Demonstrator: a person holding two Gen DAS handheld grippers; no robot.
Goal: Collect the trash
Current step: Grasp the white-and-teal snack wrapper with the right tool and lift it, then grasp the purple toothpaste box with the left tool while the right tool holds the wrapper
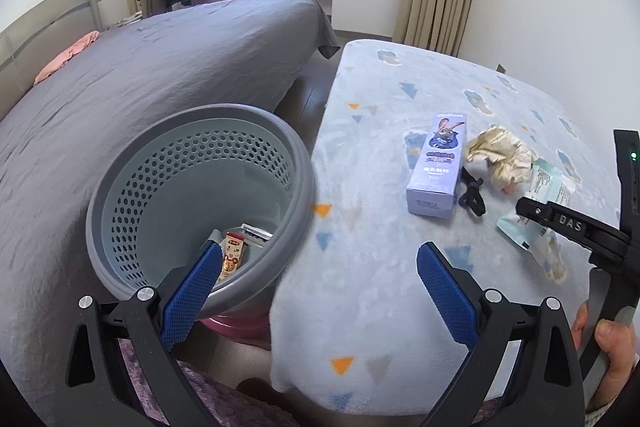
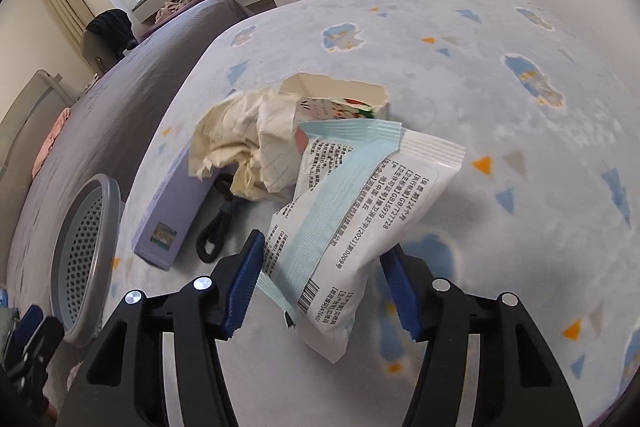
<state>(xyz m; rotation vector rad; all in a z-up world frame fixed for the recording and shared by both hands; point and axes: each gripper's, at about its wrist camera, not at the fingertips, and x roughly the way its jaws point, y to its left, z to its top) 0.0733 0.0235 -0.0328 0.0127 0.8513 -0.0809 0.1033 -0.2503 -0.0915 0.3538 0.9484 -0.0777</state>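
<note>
Bedroom, small table under blue patterned blanket (image 2: 500, 27), grey bed behind. Right gripper (image 2: 320, 283) half-closed around white-and-teal wrapper (image 2: 352, 211); left pad touching, right pad contact unclear. Wrapper long axis pointing away and up-right from jaws. Perforated bin (image 1: 192, 195) off to left, at table edge, below left gripper (image 1: 320, 291), spread, empty.

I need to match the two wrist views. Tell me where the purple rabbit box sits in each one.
Left wrist view: the purple rabbit box lies right of centre on the blue blanket, rabbit side up.
Right wrist view: the same box lies left of centre, partly under crumpled paper.
Shared landmark: the grey perforated bin to its left.
</note>
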